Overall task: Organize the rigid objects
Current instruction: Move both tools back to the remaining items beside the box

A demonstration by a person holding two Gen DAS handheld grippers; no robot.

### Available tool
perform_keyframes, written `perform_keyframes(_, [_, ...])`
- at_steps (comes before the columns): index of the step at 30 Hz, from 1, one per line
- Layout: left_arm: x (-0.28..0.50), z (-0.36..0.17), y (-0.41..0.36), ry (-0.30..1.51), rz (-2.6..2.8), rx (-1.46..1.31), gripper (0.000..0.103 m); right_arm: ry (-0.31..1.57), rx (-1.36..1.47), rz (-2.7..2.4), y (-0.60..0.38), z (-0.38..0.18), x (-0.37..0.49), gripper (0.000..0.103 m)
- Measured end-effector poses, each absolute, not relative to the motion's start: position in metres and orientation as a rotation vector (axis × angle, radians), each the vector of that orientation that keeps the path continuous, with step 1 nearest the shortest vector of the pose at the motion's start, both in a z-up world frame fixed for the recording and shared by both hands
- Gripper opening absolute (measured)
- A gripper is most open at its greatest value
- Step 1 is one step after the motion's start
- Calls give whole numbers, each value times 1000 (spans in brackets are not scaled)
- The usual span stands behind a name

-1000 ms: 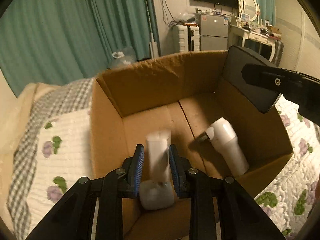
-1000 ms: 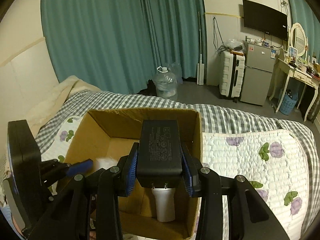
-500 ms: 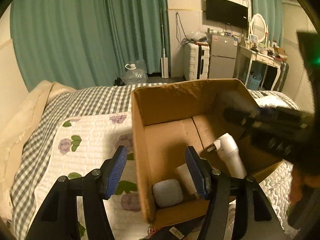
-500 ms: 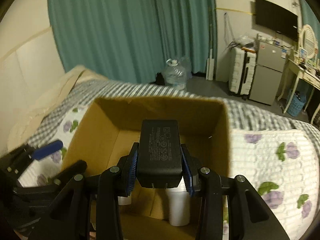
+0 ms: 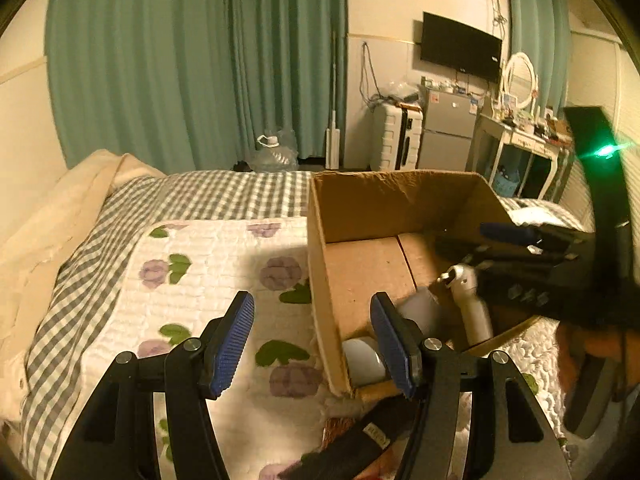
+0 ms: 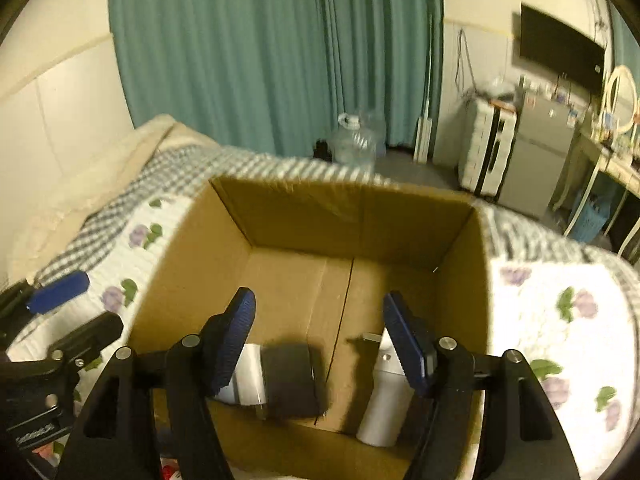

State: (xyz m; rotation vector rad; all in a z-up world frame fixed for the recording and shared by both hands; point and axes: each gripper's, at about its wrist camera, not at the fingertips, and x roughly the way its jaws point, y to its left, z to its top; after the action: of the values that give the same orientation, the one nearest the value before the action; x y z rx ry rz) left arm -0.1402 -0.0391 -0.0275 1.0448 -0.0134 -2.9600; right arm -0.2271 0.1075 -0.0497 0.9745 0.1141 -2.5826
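A bed [image 5: 80, 248] carries everything here. Over it lies a grey-and-white checked cover [image 5: 224, 196], and on top of that a white quilt [image 5: 224, 264] printed with purple flowers and green leaves. An open cardboard box [image 6: 344, 220] stands directly on the quilt. A cream blanket [image 5: 52, 208] is bunched along the bed's far left side.

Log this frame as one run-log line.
left gripper: open, empty, over quilt | right gripper: open, empty, above cardboard box | black adapter: in box, blurred | white charger: beside it
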Motion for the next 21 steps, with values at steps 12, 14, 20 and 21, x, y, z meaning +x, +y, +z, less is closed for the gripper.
perform_keyframes(12, [-77, -38, -37, 28, -2913, 1067, 65, 219, 838, -2623, 137, -8, -107, 92])
perform_keyframes(14, [-71, -41, -30, 30, -2917, 1081, 65, 158, 853, -2622, 150, -18, -87, 95])
perform_keyframes(20, [-59, -69, 0, 29, -2920, 1197, 65, 200, 998, -2643, 163, -67, -79, 96])
perform_keyframes(21, [-59, -76, 4, 37, -2908, 1228, 65, 202, 1027, -2640, 164, -73, -83, 96])
